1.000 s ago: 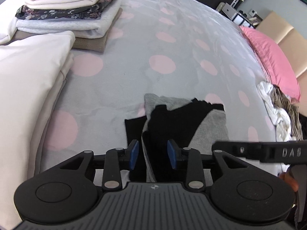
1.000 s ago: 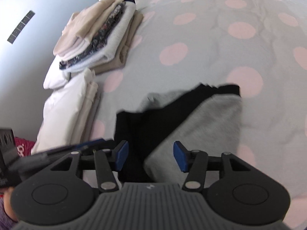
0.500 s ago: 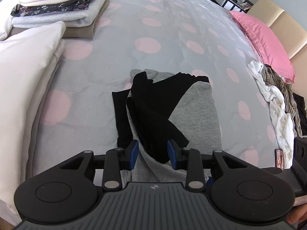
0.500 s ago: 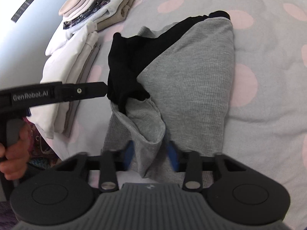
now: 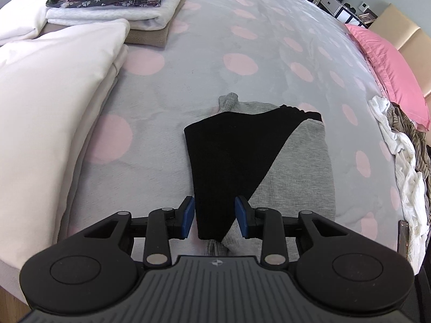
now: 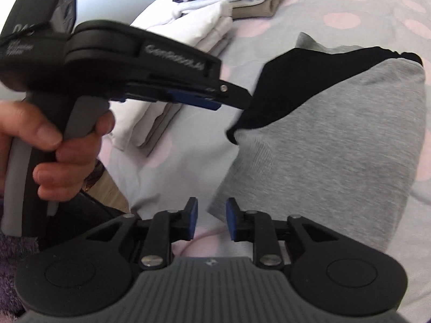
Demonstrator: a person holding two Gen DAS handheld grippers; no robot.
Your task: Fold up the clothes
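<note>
Left fingers parted beside black-and-grey garment.

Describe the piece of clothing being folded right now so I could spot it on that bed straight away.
Start with the grey bedspread with pink dots. Near its front edge, between the folded stacks on one side and the crumpled laundry heap by the pink pillow, lies the top. It alone is two-toned, grey with a black sleeve folded diagonally across it.
</note>
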